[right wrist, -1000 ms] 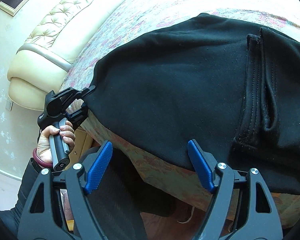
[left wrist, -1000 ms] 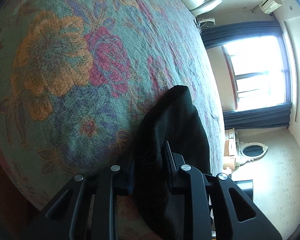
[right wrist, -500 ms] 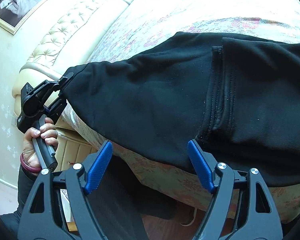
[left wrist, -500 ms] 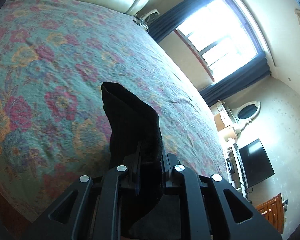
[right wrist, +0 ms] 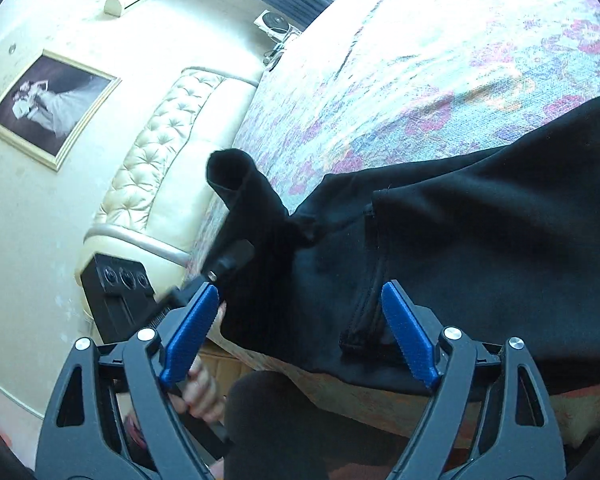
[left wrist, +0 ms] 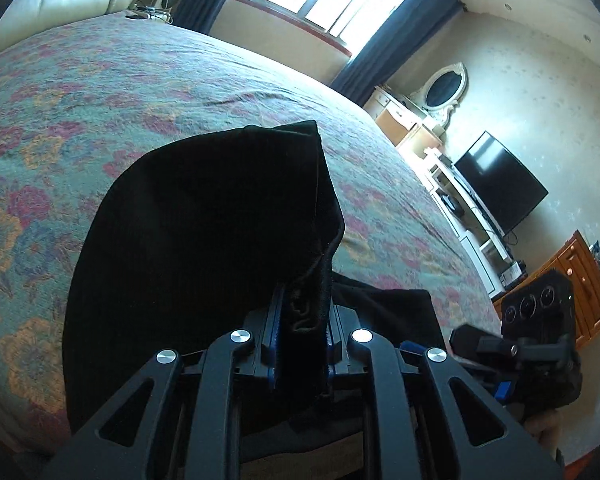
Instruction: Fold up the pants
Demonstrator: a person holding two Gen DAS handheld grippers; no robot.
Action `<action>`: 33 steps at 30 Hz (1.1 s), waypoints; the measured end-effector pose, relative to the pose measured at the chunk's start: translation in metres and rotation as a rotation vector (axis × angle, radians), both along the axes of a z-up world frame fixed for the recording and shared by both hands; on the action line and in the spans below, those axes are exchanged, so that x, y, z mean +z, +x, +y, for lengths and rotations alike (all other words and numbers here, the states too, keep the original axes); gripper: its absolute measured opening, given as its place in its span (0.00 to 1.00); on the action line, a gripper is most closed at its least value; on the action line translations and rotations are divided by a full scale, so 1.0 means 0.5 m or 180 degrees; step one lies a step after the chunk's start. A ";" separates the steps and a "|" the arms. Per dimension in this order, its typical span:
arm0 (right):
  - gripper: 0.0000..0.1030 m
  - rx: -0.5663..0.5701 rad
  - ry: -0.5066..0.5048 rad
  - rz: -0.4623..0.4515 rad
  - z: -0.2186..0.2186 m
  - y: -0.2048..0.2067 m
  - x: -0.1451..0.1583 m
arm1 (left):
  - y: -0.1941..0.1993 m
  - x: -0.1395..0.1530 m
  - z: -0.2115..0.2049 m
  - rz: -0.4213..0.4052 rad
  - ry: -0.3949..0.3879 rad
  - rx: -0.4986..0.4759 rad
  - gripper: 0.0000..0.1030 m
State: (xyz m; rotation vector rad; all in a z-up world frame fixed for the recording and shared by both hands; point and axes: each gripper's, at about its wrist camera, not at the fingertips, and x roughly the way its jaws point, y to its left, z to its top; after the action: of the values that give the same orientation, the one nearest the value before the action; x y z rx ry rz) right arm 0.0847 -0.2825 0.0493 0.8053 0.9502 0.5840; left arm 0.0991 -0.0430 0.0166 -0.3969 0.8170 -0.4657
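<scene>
The black, thick-knit cotton pants (right wrist: 480,240) lie along the near edge of the bed with the floral woven bedspread (right wrist: 440,60), their hem and side seam hanging just over that edge. One end is lifted off the bed and stands up as a limp, drooping flap. The fabric looks soft and fairly heavy for cloth: it sags and bunches where it is gathered, and should drape rather than hold a crease, so I judge that a fold needs carrying fully over and laying down flat. It does not look slippery, and nothing about it is fragile.

The left tool (left wrist: 300,344) is clamped on a bunched wad of that lifted end, with cloth filling the narrow gap between the blue pads. The right tool (right wrist: 300,328) hovers over the near edge with its jaws opening wide and gripping nothing; the seam lies beyond them. A good hold for it seems to be the double-stitched seam or the hem at the near edge, where the layers are thickest.
</scene>
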 end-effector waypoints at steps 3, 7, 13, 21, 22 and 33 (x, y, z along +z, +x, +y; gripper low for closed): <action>0.82 0.0023 0.0248 0.0184 -0.012 0.047 -0.028 | -0.008 -0.030 -0.035 0.0050 0.0172 -0.0091 0.16; 0.83 0.0193 0.0424 0.0421 0.017 0.113 -0.061 | -0.013 -0.045 -0.047 -0.0004 0.0368 -0.0139 0.16; 0.83 0.0513 0.0319 0.0755 0.100 0.180 -0.110 | -0.021 -0.041 -0.065 -0.0088 0.0534 -0.0217 0.19; 0.11 0.0589 0.0462 0.0721 0.113 0.186 -0.122 | -0.074 -0.008 -0.064 -0.0304 0.0446 -0.0432 0.75; 0.11 0.0564 0.0492 0.0662 0.110 0.186 -0.108 | -0.079 0.002 -0.057 -0.0316 0.0402 -0.0420 0.77; 0.11 0.0286 0.0154 0.0151 -0.093 0.113 0.050 | -0.036 0.025 0.107 -0.0136 -0.0041 0.0354 0.83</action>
State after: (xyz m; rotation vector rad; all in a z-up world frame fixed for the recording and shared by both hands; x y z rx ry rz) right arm 0.1414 -0.3289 0.0742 0.8258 1.0230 0.6705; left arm 0.0809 0.0102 0.0293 -0.4407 0.7468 -0.3748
